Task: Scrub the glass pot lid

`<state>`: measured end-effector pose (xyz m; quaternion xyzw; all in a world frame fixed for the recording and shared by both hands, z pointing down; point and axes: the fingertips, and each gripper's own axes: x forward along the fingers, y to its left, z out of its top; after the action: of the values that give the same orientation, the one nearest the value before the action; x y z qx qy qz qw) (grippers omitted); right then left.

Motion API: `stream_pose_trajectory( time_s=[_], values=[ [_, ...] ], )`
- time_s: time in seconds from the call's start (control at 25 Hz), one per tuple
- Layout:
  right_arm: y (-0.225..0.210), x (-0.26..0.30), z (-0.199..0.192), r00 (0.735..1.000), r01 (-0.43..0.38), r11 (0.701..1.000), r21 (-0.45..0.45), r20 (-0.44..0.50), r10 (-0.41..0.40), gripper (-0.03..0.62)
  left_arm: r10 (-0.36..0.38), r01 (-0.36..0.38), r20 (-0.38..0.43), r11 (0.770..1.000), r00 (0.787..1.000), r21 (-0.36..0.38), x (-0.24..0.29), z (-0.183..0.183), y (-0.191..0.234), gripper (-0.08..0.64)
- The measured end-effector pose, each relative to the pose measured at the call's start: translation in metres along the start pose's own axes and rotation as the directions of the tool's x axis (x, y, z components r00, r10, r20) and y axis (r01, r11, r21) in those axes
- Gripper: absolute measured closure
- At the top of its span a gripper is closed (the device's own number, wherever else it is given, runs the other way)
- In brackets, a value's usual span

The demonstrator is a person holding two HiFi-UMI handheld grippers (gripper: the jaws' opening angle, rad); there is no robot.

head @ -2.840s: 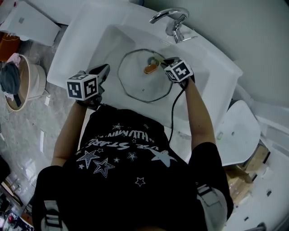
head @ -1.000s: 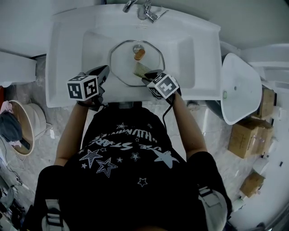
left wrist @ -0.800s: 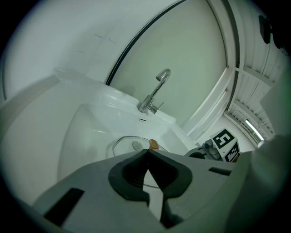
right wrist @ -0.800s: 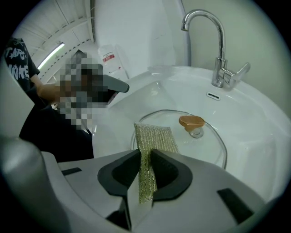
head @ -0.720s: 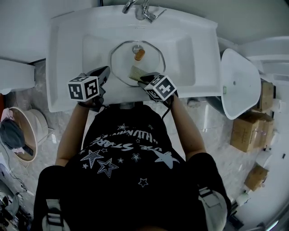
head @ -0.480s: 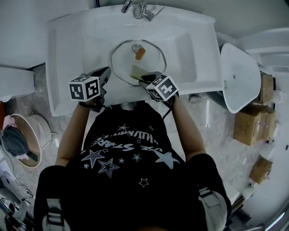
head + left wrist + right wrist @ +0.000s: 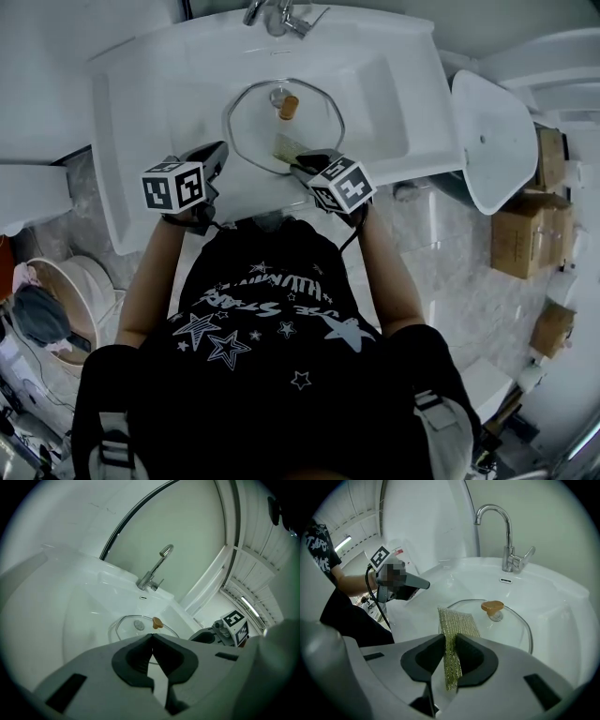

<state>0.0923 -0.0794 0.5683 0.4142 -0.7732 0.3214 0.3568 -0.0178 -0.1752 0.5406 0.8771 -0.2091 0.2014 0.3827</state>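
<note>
The glass pot lid [image 7: 267, 120] lies flat in the white sink [image 7: 131, 94], its brown knob [image 7: 288, 106] up and towards the faucet. My right gripper [image 7: 305, 167] is shut on a gold-green mesh scouring cloth [image 7: 289, 150], which rests on the lid's near rim. In the right gripper view the cloth [image 7: 457, 618] sticks out from between the jaws over the lid [image 7: 511, 630], short of the knob [image 7: 492, 606]. My left gripper [image 7: 218, 152] hangs over the sink's front left edge, shut and empty, with the lid [image 7: 126, 626] ahead of it.
A chrome faucet [image 7: 272, 14] stands at the back of the sink, seen also as a tall spout [image 7: 506, 531]. A white toilet-like fixture [image 7: 497, 122] is to the right, cardboard boxes [image 7: 525, 244] beyond it. A round basket [image 7: 42, 305] sits on the floor at left.
My right gripper has drawn the cloth from beside the knob back to the lid's near rim. The left gripper has stayed at the sink's front edge. The head view has swung.
</note>
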Motion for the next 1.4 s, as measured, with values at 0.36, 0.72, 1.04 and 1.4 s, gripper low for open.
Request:
stream_pose_trajectory(
  time_s=[0.36, 0.72, 1.04, 1.4],
  values=[
    [0.001, -0.009, 0.006, 0.999, 0.021, 1.000, 0.009, 0.047, -0.022, 0.514, 0.002, -0.002, -0.001, 1.000, 1.000, -0.009, -0.002, -0.007, -0.002, 0.551],
    [0.020, -0.046, 0.005, 0.978, 0.099, 0.994, 0.041, 0.180, -0.105, 0.522, 0.022, -0.024, 0.050, 0.999, 0.999, 0.028, -0.034, -0.019, -0.034, 0.551],
    [0.042, -0.089, 0.010, 0.923, 0.171, 0.982, 0.086, 0.335, -0.190, 0.525, 0.039, -0.054, 0.131, 0.992, 0.991, 0.116, -0.067, -0.027, -0.076, 0.551],
    [0.068, -0.129, -0.006, 0.867, 0.214, 0.966, 0.144, 0.429, -0.255, 0.526, 0.029, -0.072, 0.193, 0.972, 0.981, 0.224, -0.100, -0.044, -0.126, 0.551]
  ],
)
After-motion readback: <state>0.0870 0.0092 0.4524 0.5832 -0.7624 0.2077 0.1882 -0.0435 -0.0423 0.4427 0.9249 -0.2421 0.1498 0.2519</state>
